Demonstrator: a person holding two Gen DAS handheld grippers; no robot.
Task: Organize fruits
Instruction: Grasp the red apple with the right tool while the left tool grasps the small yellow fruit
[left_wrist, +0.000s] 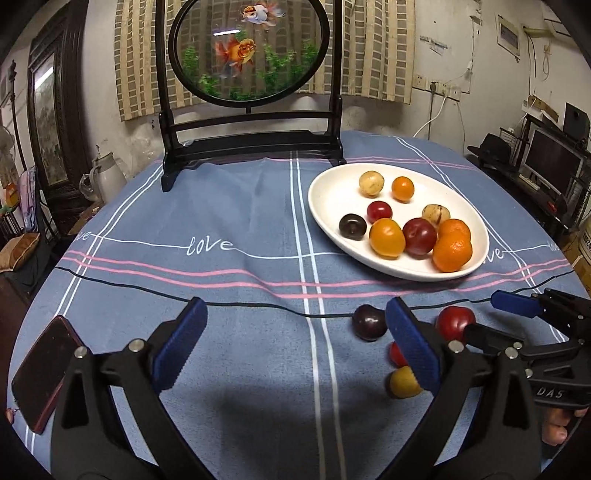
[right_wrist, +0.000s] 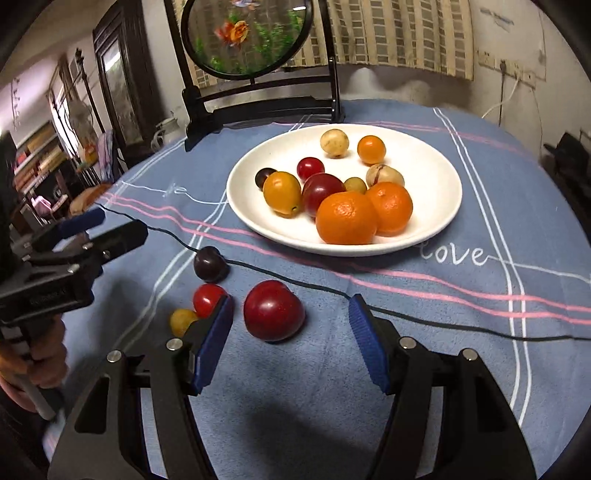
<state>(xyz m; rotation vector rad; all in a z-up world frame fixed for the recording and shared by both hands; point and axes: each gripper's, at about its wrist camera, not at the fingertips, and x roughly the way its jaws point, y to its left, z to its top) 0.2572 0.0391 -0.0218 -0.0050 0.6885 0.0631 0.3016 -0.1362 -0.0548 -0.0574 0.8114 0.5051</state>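
Blue-padded left gripper (left_wrist: 295, 347) stands spread over bare tablecloth (left_wrist: 240, 369); right gripper (right_wrist: 291, 332) gapes around, not touching, a red plum (right_wrist: 273, 310). "Love" (right_wrist: 454, 254) is stitched beside the fruit-filled white plate (right_wrist: 436, 177); open cloth lies left.

lived-in home room: tablecloth (left_wrist: 221, 229), goldfish screen (left_wrist: 249, 51), curtain (left_wrist: 376, 48), kettle (left_wrist: 109, 177), bookshelves (right_wrist: 37, 155).

Right gripper (right_wrist: 291, 332): jaws apart, empty
Red plum (right_wrist: 273, 310): on cloth, just ahead
Plate (right_wrist: 439, 206): fruit-filled
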